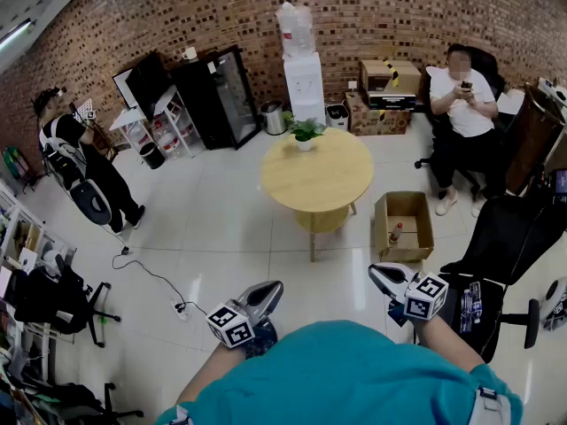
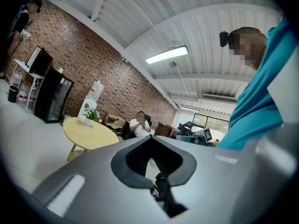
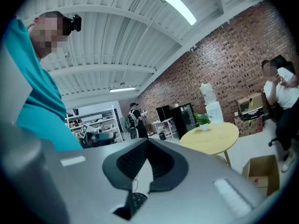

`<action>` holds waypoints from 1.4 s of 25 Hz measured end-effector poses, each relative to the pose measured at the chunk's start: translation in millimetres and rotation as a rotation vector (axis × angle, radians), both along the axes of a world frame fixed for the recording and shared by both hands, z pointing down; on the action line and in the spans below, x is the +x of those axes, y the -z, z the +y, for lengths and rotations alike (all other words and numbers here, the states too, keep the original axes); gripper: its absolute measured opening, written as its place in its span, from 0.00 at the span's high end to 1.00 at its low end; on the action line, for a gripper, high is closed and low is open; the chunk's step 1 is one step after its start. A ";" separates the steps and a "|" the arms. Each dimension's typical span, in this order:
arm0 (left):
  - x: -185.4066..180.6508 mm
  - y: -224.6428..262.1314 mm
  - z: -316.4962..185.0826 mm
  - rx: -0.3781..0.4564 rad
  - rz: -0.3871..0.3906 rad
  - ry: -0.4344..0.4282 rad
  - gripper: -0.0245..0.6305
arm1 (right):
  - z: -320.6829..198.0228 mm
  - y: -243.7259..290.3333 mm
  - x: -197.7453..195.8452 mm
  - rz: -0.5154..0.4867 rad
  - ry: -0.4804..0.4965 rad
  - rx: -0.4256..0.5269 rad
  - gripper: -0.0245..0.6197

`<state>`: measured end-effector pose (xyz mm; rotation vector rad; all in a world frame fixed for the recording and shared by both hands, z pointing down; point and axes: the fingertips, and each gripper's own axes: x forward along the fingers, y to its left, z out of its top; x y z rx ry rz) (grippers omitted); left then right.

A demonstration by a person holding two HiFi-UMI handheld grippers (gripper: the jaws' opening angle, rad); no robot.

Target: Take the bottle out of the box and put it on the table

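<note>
An open cardboard box (image 1: 381, 228) stands on the white floor, to the right of a round wooden table (image 1: 328, 180). A small bottle (image 1: 394, 235) with a red cap lies inside the box. My left gripper (image 1: 266, 295) and right gripper (image 1: 383, 277) are held level just in front of my chest, well short of the box, each shut with nothing in its jaws. In the left gripper view the left gripper (image 2: 150, 138) faces the table (image 2: 88, 132). From the right gripper view, the right gripper (image 3: 147, 141) has the table (image 3: 212, 136) and the box (image 3: 261, 174) ahead to the right.
A potted plant (image 1: 305, 133) sits on the table's far edge. A seated person (image 1: 461, 104) is behind the box and a black office chair (image 1: 505, 255) stands close on its right. Another person (image 1: 75, 162) stands far left. A cable (image 1: 151, 277) runs across the floor at left.
</note>
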<state>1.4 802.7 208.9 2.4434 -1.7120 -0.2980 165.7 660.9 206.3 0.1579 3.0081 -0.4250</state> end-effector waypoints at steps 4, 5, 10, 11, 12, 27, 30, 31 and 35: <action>8.6 -2.6 -12.9 -0.009 0.008 -0.004 0.96 | -10.0 -6.0 9.1 -0.005 -0.004 -0.008 0.96; 12.9 -2.5 -19.8 -0.008 0.006 -0.005 0.96 | -16.3 -7.2 13.8 -0.006 -0.005 -0.009 0.96; 42.7 1.1 -57.7 -0.011 0.007 0.006 0.96 | -53.7 -11.2 46.7 -0.010 -0.001 -0.008 0.96; 49.1 1.5 -64.0 -0.010 0.005 0.008 0.96 | -60.9 -12.1 53.6 -0.010 0.001 -0.003 0.96; 55.7 1.0 -69.4 -0.008 -0.002 0.009 0.96 | -67.7 -13.4 60.7 -0.011 0.003 0.000 0.96; 93.7 -29.3 -165.7 -0.060 0.019 0.085 0.96 | -177.6 -44.5 83.7 -0.002 0.081 -0.002 0.96; 57.0 -37.2 -180.8 -0.056 0.028 0.082 0.96 | -191.9 -52.5 47.5 0.015 0.079 -0.008 0.96; 39.8 -38.6 -189.3 -0.052 0.033 0.080 0.96 | -199.2 -53.4 30.4 0.024 0.079 -0.006 0.96; -35.6 -28.1 -221.4 -0.033 0.063 0.045 0.96 | -221.1 -33.9 -45.5 0.052 0.060 0.013 0.96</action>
